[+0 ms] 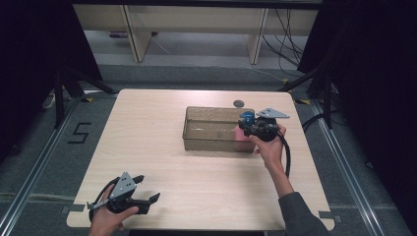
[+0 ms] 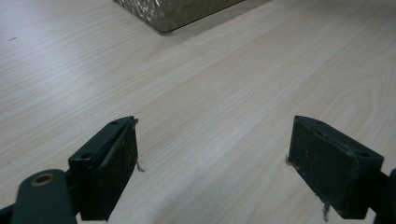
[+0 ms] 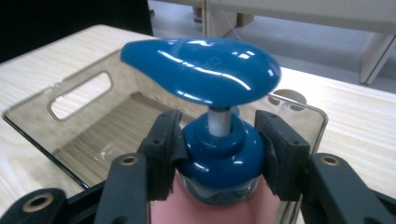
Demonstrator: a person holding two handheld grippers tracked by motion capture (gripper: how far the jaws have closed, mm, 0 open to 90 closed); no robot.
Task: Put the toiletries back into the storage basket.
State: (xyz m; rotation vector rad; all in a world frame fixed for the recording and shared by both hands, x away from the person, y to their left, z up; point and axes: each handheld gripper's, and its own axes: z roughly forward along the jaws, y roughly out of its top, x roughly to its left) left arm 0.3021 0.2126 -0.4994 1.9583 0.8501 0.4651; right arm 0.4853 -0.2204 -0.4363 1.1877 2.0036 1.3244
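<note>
Blue-capped pump bottle (image 3: 219,154) between fingers (image 3: 163,140)

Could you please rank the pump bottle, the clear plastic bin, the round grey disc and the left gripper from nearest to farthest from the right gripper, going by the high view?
1. Pump bottle: between the right gripper's jaws, at the bin's right end.
2. Clear plastic bin: directly beside and left of it.
3. Round grey disc: on the table just beyond the bin.
4. Left gripper: at the table's near left corner.

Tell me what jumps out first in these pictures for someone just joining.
The blue pump head of a pink soap bottle stands out, its collar between the right gripper's jaws at the right end of the clear tinted bin. The left gripper rests wide open near the table's front left corner.
</note>
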